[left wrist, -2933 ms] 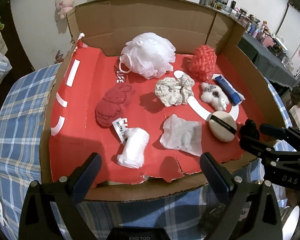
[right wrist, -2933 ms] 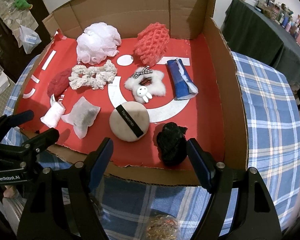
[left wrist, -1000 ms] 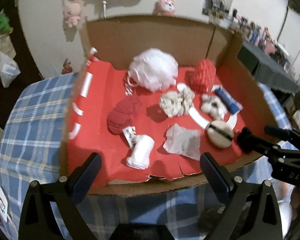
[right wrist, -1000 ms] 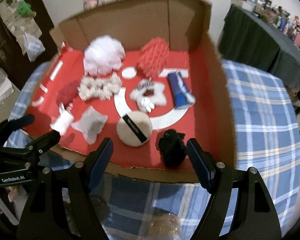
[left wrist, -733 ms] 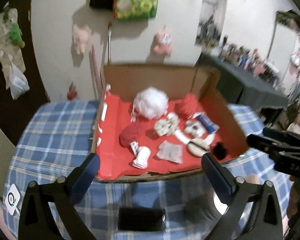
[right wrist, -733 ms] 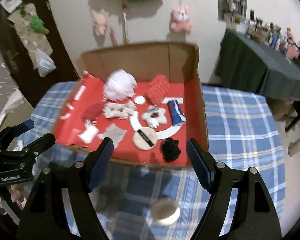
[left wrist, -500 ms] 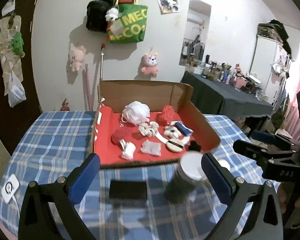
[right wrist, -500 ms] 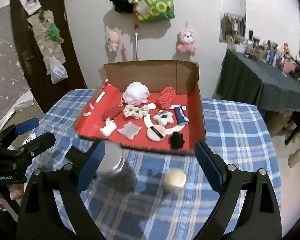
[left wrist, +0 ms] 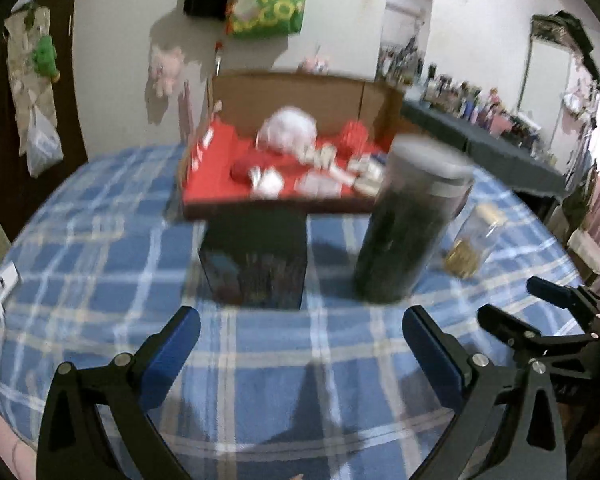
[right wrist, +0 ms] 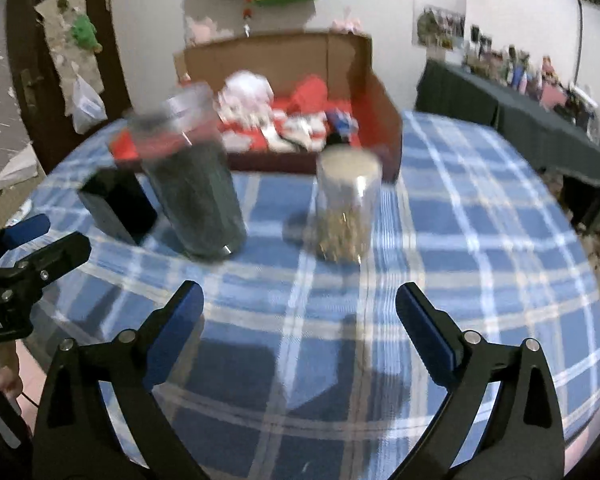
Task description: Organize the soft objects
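While both grippers hang back over the blue plaid tablecloth (right wrist: 460, 208), the scene reads as follows.

Risk, containers: tall dark cylindrical canister with a clear rim (right wrist: 192, 184), clear jar with a pale lid and golden contents (right wrist: 346, 204) and black rectangular box (left wrist: 256, 256) stand between the grippers and the goods; a low forward reach would likely topple them.
Risk, view: both views are blurred, so a pick aimed now could miss.
Task items: soft objects (left wrist: 288, 136) lie in the red-lined cardboard box (right wrist: 384, 120), beyond the containers, well apart from either tool.
Left gripper (left wrist: 300, 356): spread wide, nothing between the jaws, tilted down at the cloth.
Right gripper (right wrist: 300, 328): jaws have just been opening, now wide and empty, likewise tilted down.
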`<state>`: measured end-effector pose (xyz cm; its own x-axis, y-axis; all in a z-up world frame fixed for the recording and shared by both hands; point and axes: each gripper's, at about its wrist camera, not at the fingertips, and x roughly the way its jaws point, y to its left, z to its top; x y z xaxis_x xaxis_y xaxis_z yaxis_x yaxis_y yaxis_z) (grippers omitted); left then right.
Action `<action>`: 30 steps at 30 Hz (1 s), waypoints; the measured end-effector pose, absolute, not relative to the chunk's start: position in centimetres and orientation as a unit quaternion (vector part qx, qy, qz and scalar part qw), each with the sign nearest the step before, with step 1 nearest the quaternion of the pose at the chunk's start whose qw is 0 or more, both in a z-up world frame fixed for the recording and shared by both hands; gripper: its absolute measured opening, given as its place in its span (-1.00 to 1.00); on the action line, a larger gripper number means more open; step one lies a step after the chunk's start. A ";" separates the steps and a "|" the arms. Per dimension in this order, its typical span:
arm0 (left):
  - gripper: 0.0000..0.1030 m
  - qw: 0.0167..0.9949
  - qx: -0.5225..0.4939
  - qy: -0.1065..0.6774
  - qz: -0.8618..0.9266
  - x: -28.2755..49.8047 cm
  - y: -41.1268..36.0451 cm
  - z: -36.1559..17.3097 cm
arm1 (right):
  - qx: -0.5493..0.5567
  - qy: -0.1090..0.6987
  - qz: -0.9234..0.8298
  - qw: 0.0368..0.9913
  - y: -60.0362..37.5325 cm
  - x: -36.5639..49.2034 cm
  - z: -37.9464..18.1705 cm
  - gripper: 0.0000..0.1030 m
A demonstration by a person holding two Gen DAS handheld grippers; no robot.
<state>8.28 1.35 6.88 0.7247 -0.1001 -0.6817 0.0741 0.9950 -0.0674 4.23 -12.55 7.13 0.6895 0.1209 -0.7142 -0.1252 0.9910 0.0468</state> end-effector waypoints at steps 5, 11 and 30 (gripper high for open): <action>1.00 0.914 -0.015 0.403 -0.042 9.2 1.0 3.7 | 0.002 0.422 0.040 0.906 -13.3 5.5 3.6 0.91; 1.00 0.910 0.004 0.415 -0.022 9.8 0.4 1.9 | -0.011 0.430 0.026 0.902 -13.1 5.9 2.2 0.92; 1.00 0.910 0.006 0.414 -0.008 9.9 0.3 1.7 | -0.002 0.428 0.010 0.904 -13.6 5.5 2.0 1.00</action>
<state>9.92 0.28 1.68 0.6567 -0.0094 -0.7541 0.0200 0.9998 0.0050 5.50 -13.63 1.96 0.6333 0.0159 -0.7737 -0.0194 0.9998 0.0047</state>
